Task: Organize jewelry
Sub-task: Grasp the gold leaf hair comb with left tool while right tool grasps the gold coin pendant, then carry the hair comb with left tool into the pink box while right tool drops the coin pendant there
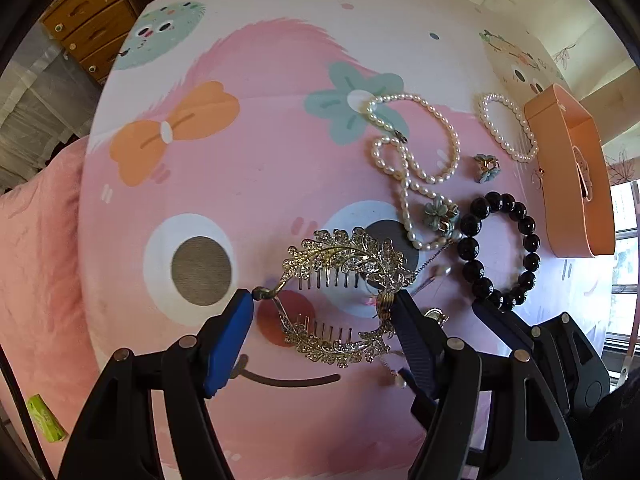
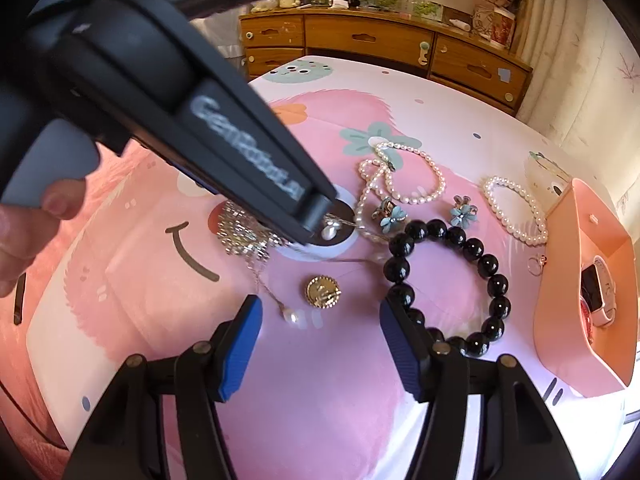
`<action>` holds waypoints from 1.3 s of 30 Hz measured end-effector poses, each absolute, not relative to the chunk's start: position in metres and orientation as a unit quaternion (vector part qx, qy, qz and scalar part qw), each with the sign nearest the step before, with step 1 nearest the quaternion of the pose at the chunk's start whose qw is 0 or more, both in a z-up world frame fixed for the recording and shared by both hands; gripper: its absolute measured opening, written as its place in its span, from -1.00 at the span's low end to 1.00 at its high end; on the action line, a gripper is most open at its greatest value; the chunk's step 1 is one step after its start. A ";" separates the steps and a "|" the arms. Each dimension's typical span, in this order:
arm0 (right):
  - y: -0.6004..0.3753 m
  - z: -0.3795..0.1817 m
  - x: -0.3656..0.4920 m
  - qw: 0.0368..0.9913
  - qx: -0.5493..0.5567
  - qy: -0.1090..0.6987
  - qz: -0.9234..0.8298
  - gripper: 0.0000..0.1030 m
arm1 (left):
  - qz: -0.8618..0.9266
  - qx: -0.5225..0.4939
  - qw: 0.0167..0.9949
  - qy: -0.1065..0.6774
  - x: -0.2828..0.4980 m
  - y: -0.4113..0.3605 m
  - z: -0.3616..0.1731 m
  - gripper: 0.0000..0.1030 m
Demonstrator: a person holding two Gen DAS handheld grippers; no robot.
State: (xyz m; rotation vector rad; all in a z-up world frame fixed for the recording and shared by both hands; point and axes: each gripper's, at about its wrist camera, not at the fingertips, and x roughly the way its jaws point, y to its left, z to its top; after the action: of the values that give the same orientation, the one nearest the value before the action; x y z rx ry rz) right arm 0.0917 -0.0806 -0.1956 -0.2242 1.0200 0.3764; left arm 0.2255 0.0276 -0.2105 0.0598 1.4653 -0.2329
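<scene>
Jewelry lies on a pink cartoon sheet [image 1: 248,184]. My left gripper [image 1: 324,304] is open around a rhinestone hair comb pair [image 1: 340,264], its fingertips touching the comb's two ends. My right gripper [image 2: 320,316] is open and empty, just in front of a gold round brooch [image 2: 323,291] and a pearl drop on a thin chain [image 2: 291,316]. A black bead bracelet [image 2: 452,284] lies by its right finger. A pearl necklace [image 1: 416,152], a pearl bracelet [image 1: 508,128], two blue flower earrings [image 1: 440,212] [image 1: 487,168] and a ring [image 2: 536,265] lie further off.
An orange-pink open box [image 2: 560,280] stands at the right with a watch [image 2: 598,292] inside. The left gripper's body [image 2: 224,132] crosses the right wrist view and hides part of the comb. A wooden drawer chest [image 2: 380,40] stands beyond the bed. A pink pillow [image 1: 36,260] lies left.
</scene>
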 end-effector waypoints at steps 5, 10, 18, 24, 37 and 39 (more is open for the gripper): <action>-0.080 -0.199 0.097 0.850 -0.097 0.491 0.166 -0.07 | -0.103 0.026 0.746 0.658 0.218 0.038 -0.195 0.34; -0.079 -0.200 0.097 0.853 -0.107 0.485 0.160 -0.32 | -0.103 0.018 0.750 0.653 0.217 0.048 -0.182 0.34; -0.079 -0.199 0.098 0.853 -0.115 0.483 0.159 -0.64 | -0.110 0.006 0.751 0.651 0.212 0.057 -0.176 0.34; -0.078 -0.199 0.095 0.855 -0.106 0.488 0.142 -0.65 | -0.119 0.006 0.755 0.644 0.207 0.063 -0.170 0.34; -0.071 -0.169 0.075 0.871 -0.107 0.465 0.114 -0.65 | -0.161 0.034 0.777 0.607 0.191 0.073 -0.130 0.33; -0.071 -0.158 0.070 0.878 -0.108 0.454 0.103 -0.65 | -0.167 0.054 0.784 0.595 0.187 0.072 -0.121 0.33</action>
State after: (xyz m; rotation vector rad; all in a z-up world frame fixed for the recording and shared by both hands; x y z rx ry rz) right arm 0.0702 -0.0710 -0.1583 -0.2246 0.9471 0.2149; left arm 0.1873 0.0718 -0.1205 0.1168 1.2847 -0.3600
